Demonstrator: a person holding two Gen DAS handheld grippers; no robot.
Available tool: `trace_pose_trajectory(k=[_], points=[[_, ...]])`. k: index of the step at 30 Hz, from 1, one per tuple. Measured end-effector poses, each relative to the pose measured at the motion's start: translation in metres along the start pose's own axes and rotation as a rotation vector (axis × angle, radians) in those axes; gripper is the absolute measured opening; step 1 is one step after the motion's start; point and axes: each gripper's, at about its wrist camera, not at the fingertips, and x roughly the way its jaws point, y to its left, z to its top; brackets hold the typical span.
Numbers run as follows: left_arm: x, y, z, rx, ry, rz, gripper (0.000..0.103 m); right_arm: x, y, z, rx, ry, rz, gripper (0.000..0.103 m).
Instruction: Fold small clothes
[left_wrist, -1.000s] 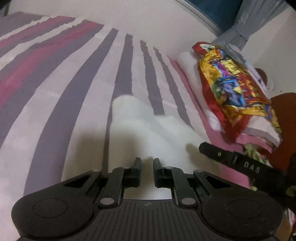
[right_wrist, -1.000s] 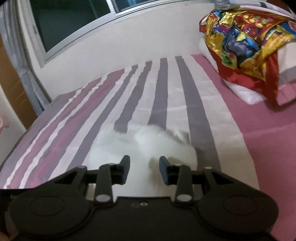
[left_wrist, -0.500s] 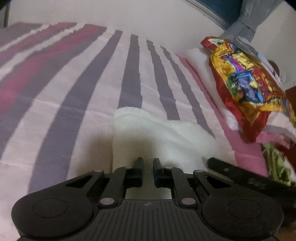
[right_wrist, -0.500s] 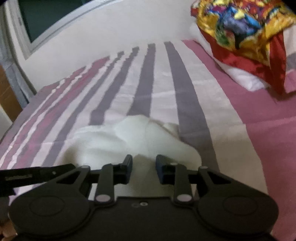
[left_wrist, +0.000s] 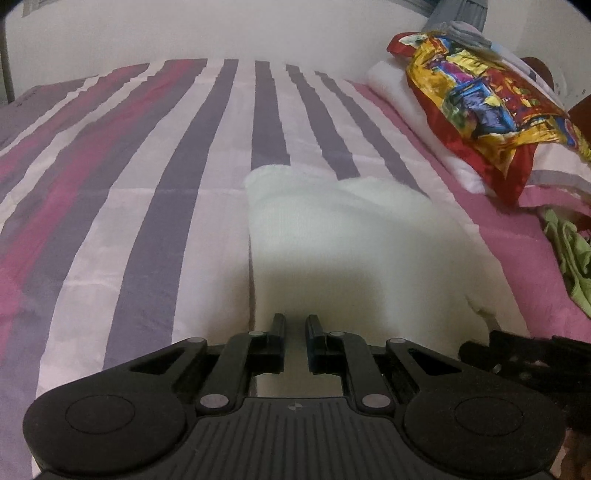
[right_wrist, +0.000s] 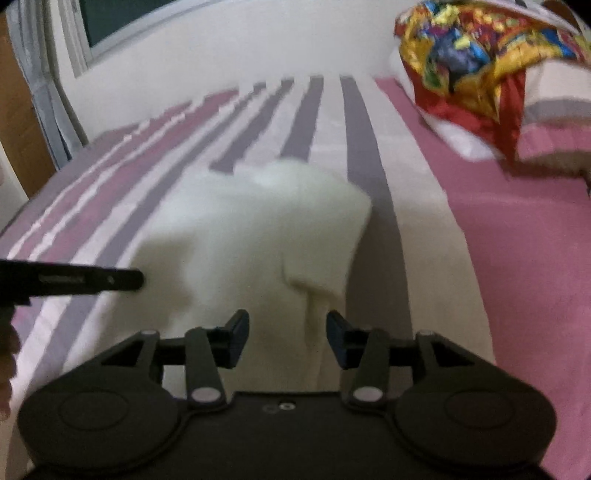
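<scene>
On striped bedspread: white garment lying bunched (knit-textured, right edge rumpled).

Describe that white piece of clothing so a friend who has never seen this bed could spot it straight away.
Look at the striped bedspread, purple and pink bands on pale cloth. Near its middle, just ahead of both grippers, lies the white garment. It is the only plain white, soft, knit-looking piece there, unlike the shiny multicoloured cloth on the pillows.

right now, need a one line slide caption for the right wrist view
Right tool open over a white garment on the striped bed, left tool's finger reaching in beside it.
</scene>
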Motion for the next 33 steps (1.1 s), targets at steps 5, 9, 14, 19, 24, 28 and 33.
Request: trace_pose_trajectory(k=[5, 9, 14, 19, 24, 28, 33], points=[[0.003, 0.009, 0.005, -0.02, -0.009, 0.029, 0.011, -0.007, -0.018, 0.01, 0.098, -0.076, 0.022, 0.083], [0.014, 0.018, 0.006, -0.063, 0.008, 0.007, 0.011, 0.009, -0.032, 0.016, 0.193, -0.046, 0.073, 0.082], [0.025, 0.036, 0.005, -0.163, 0.039, -0.029, 0.037, 0.041, -0.045, 0.016, 0.319, 0.0, 0.109, 0.085], [0.005, 0.065, 0.002, -0.295, -0.087, -0.105, 0.091, 0.052, -0.04, 0.019, 0.307, 0.001, 0.141, 0.087], [0.034, 0.069, 0.0, -0.357, 0.021, -0.255, 0.085, 0.056, -0.037, 0.02, 0.312, 0.007, 0.18, 0.075], [0.059, 0.063, -0.009, -0.407, 0.087, -0.334, 0.057, 0.058, -0.035, 0.023, 0.308, 0.017, 0.192, 0.07], [0.074, 0.055, -0.014, -0.432, 0.082, -0.332, 0.051, 0.065, -0.033, 0.023, 0.307, 0.024, 0.21, 0.068]])
